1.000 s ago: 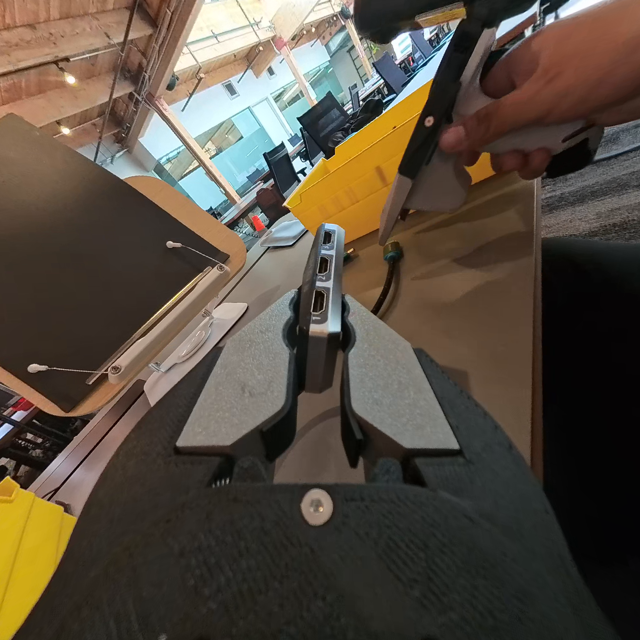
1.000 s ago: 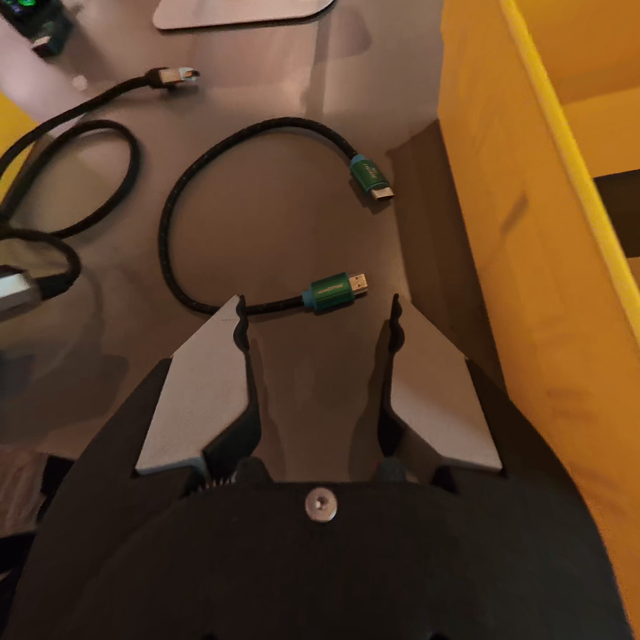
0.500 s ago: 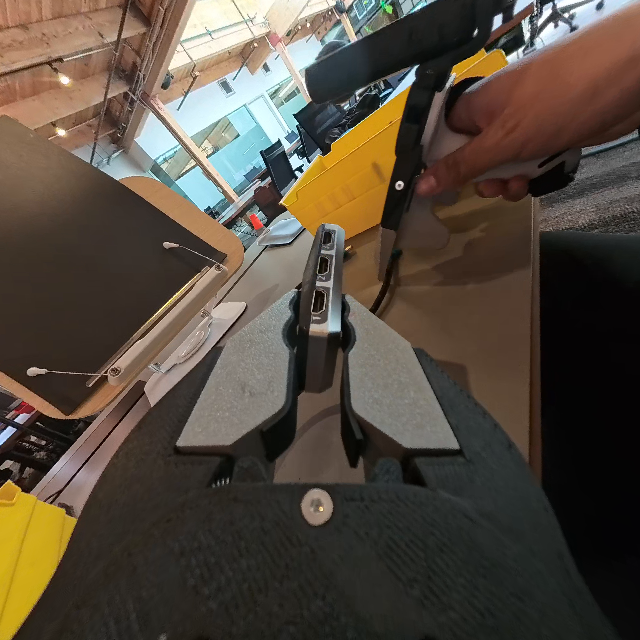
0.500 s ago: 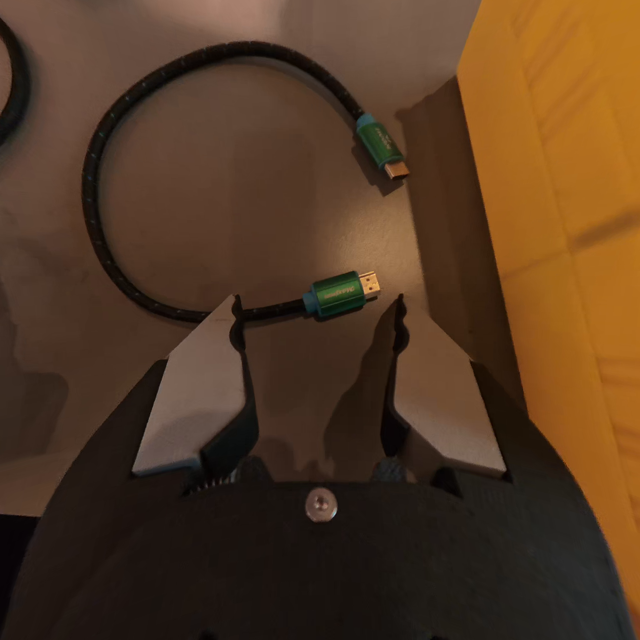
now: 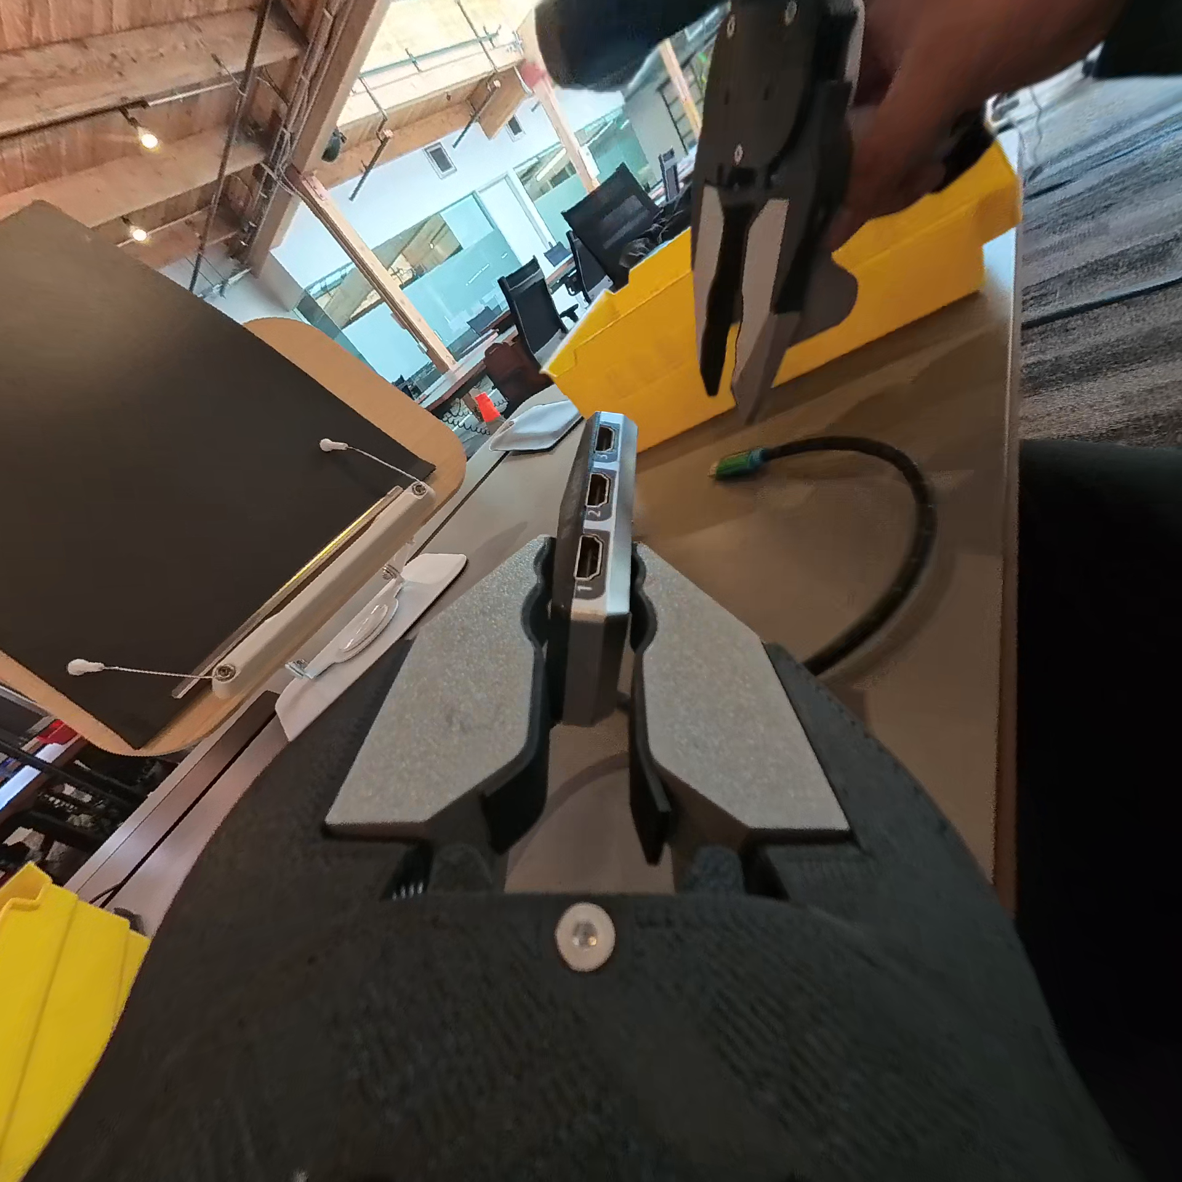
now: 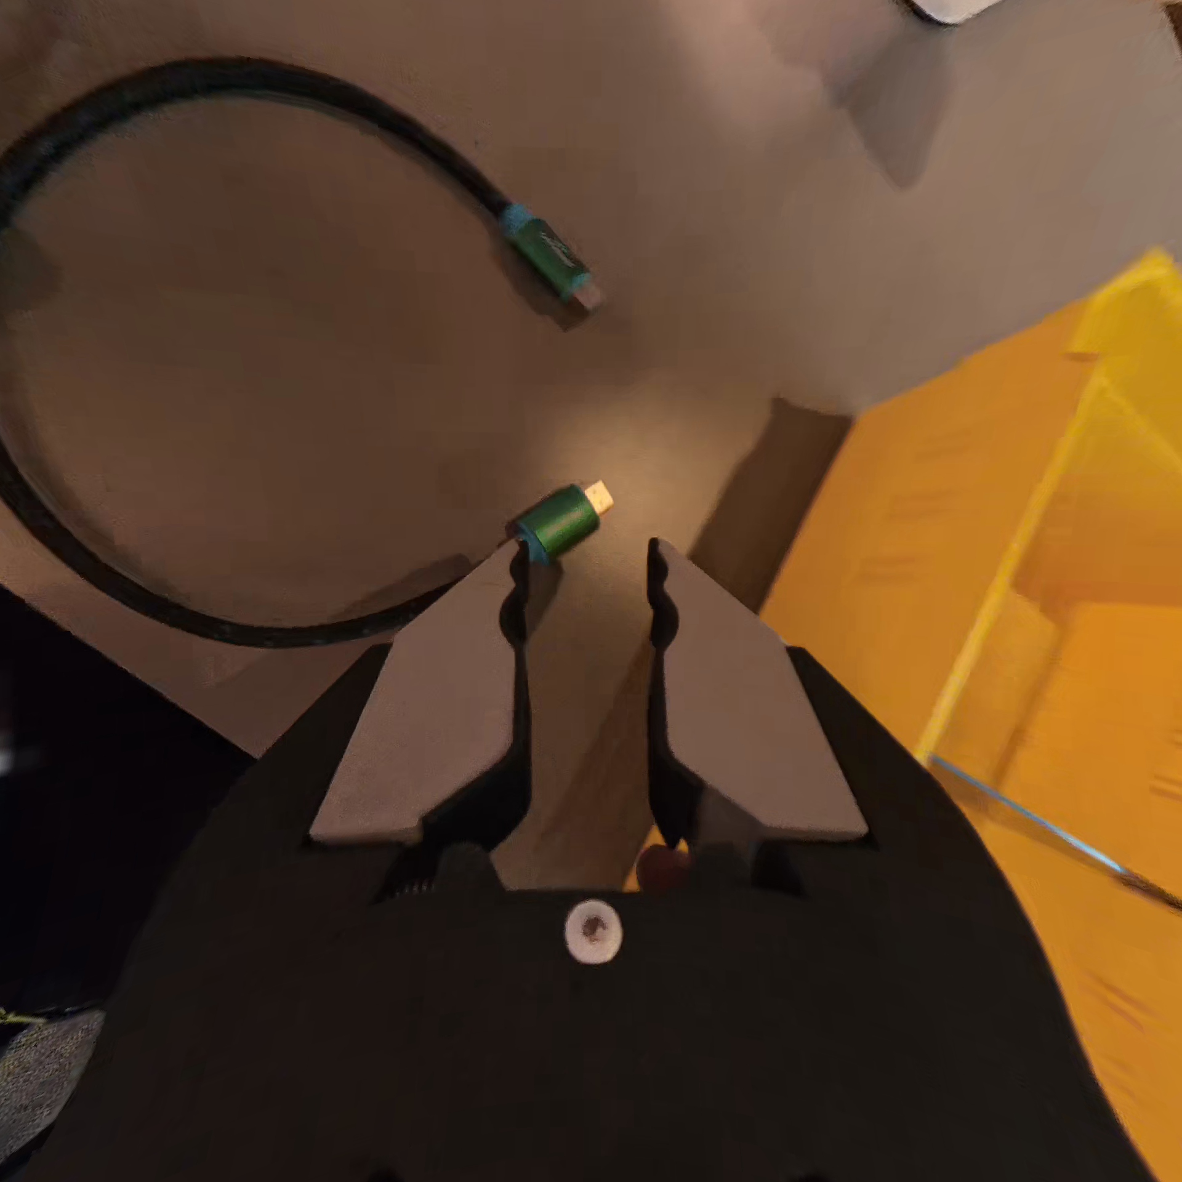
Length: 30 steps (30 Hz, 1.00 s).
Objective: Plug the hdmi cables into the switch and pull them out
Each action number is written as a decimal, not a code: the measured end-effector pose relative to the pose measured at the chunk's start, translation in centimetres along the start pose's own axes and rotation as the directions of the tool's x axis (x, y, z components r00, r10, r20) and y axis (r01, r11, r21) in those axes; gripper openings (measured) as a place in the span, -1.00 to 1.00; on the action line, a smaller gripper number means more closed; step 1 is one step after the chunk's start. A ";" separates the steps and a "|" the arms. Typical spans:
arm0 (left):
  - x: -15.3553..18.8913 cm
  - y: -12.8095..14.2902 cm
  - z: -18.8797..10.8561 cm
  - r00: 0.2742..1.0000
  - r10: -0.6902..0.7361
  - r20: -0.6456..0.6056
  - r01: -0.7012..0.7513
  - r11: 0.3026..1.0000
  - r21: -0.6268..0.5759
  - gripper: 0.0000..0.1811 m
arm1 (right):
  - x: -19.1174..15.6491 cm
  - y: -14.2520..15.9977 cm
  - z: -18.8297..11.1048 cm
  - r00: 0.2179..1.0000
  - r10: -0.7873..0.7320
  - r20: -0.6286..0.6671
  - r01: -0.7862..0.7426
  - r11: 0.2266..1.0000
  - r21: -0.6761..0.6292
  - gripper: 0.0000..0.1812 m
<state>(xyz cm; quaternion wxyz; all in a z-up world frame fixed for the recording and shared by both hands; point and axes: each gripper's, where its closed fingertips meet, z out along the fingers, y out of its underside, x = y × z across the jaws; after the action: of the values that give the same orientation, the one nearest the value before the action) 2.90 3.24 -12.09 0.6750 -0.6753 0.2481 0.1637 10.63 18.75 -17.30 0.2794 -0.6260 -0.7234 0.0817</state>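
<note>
The left claw (image 5: pixel 590 595) clamps a grey switch (image 5: pixel 595 524) on edge, its three ports bare. To its right a black cable (image 6: pixel 211 614) curls on the tabletop (image 5: pixel 831 575) — the right claw (image 6: pixel 587 556) hangs over its green plug (image 6: pixel 559 519), parted narrowly, beside a yellow bin (image 6: pixel 959 575).

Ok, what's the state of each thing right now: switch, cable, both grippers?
Switch: clamped on edge in the left gripper, all three visible ports empty.
Left gripper: shut on the switch.
Cable: loose on the table, both green plugs free, nothing plugged in.
Near plug: on the table just ahead of the right gripper's fingertips, not gripped.
Right gripper: open, empty.
</note>
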 end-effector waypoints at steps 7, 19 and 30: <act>-0.6 0.3 0.0 0.999 -0.005 0.037 0.006 1.000 -0.015 -0.79 | -1.6 -0.8 -0.9 0.977 0.213 0.010 -0.213 0.977 -0.013 -0.51; -1.6 0.7 -0.1 0.996 -0.027 0.081 0.030 0.999 -0.029 -0.79 | -3.9 1.8 0.9 0.891 0.454 -0.004 -0.453 0.889 -0.068 -0.40; -1.5 0.7 0.0 0.997 -0.017 0.079 0.020 0.999 -0.031 -0.79 | -1.0 1.9 3.4 0.855 0.518 -0.020 -0.518 0.855 0.025 -0.39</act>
<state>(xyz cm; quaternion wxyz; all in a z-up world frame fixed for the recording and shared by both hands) 1.30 3.40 -11.83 0.6747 -0.6814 0.2125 0.1880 10.64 19.00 -21.31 0.2622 -0.7959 -0.5240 0.1526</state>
